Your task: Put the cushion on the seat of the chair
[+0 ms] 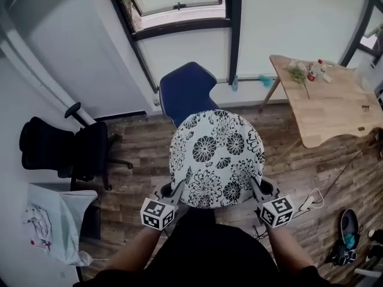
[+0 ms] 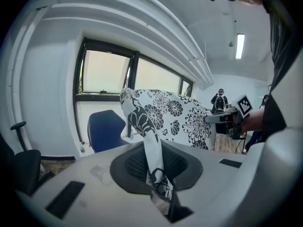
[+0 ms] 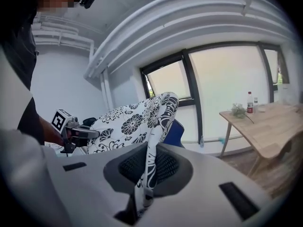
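Observation:
A round white cushion (image 1: 216, 158) with black flower print hangs flat in the air in front of me, above the floor. My left gripper (image 1: 178, 190) is shut on its near left rim, and my right gripper (image 1: 256, 188) is shut on its near right rim. Just beyond the cushion stands the blue chair (image 1: 187, 92), its seat partly hidden under the cushion's far edge. In the left gripper view the cushion (image 2: 168, 117) fabric is pinched between the jaws, with the blue chair (image 2: 105, 129) behind it. The right gripper view shows the cushion (image 3: 135, 119) edge pinched the same way.
A black office chair (image 1: 66, 148) stands at the left, with a white covered object (image 1: 57, 220) in front of it. A wooden table (image 1: 326, 103) with bottles and a plant fills the right. Shoes (image 1: 349, 235) and a cable lie on the wood floor at lower right. Windows line the far wall.

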`<state>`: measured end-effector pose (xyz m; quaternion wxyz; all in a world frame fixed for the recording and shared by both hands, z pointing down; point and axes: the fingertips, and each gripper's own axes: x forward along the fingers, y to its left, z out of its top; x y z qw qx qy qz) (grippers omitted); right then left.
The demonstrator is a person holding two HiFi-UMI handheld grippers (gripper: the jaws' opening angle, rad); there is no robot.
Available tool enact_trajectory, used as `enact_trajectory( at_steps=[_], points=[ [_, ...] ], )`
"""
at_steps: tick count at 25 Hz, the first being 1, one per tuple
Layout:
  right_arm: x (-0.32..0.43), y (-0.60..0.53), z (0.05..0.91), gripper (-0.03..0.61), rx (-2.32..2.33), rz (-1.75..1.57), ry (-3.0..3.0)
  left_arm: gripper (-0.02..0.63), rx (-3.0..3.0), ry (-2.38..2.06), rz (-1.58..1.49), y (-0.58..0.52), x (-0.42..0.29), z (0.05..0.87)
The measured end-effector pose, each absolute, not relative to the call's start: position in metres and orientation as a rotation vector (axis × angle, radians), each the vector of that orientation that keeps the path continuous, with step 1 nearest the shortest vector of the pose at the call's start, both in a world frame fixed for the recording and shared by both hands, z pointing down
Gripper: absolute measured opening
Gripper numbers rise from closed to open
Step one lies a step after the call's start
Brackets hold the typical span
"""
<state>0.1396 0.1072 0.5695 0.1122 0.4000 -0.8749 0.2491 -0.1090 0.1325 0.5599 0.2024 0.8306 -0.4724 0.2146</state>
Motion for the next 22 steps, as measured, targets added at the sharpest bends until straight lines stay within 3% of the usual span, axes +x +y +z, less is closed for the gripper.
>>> enact_trajectory(
  at_steps=[10,22],
  points=[
    [0.118,0.057,0.571,0.035,1.211,0.753,-2.54,0.032,2.317,-1.273,0.55,0.067,-0.13,0.57],
    [0.122,0.05,0.577,0.037,1.238,0.741,-2.532,0.032,2.336,-1.275,0.556,0.069,-0.132,0.571]
  ],
)
